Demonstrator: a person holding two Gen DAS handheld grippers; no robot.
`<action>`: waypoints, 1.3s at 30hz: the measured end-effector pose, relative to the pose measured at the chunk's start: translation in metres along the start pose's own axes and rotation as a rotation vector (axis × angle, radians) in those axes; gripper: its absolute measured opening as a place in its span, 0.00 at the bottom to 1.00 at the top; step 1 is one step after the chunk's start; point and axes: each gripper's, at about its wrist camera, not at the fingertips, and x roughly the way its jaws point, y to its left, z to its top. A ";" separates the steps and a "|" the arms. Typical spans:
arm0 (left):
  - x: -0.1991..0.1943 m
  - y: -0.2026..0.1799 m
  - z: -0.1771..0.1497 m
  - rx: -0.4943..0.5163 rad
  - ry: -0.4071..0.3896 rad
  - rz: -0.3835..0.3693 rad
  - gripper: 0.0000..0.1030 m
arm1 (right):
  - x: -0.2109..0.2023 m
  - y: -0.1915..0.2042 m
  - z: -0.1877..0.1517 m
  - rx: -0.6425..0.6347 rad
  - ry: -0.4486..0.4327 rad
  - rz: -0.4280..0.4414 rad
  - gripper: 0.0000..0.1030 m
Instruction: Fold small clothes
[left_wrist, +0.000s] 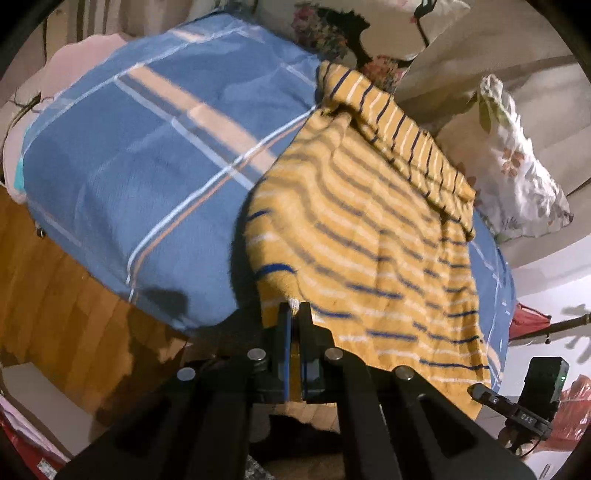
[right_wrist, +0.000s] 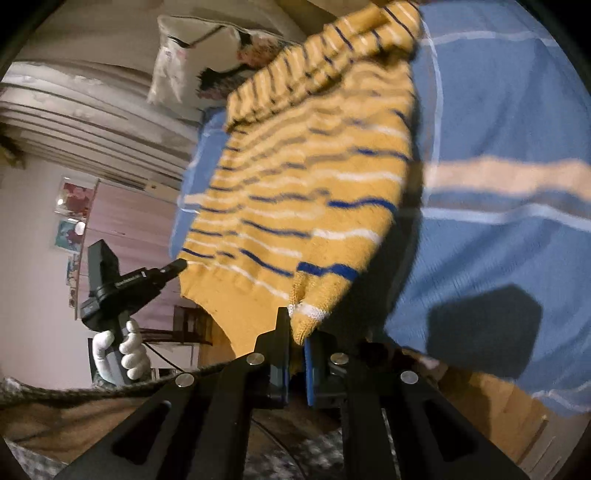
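Note:
A small yellow sweater (left_wrist: 369, 236) with blue and white stripes is stretched out over the blue checked bed cover (left_wrist: 129, 166), its far end folded over on itself. My left gripper (left_wrist: 294, 308) is shut on one bottom corner of the sweater. My right gripper (right_wrist: 297, 326) is shut on the other bottom corner of the sweater (right_wrist: 306, 177). Both corners are lifted off the bed edge. The left gripper (right_wrist: 179, 265) also shows in the right wrist view, held by a white-gloved hand. The right gripper's tip (left_wrist: 476, 390) shows in the left wrist view.
The bed cover (right_wrist: 509, 129) spans the bed. Floral pillows (left_wrist: 517, 166) lie at the head of the bed. A wooden floor (left_wrist: 55, 295) is beside the bed. Red items (left_wrist: 528, 321) sit at the right edge.

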 end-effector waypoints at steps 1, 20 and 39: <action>-0.002 -0.003 0.006 0.000 -0.006 -0.006 0.03 | -0.001 0.005 0.007 -0.009 -0.008 0.005 0.06; 0.086 -0.105 0.301 0.144 -0.182 -0.057 0.05 | 0.051 -0.031 0.349 0.168 -0.336 -0.369 0.20; 0.159 -0.146 0.279 0.437 -0.104 0.061 0.39 | 0.123 0.010 0.337 -0.101 -0.194 -0.455 0.30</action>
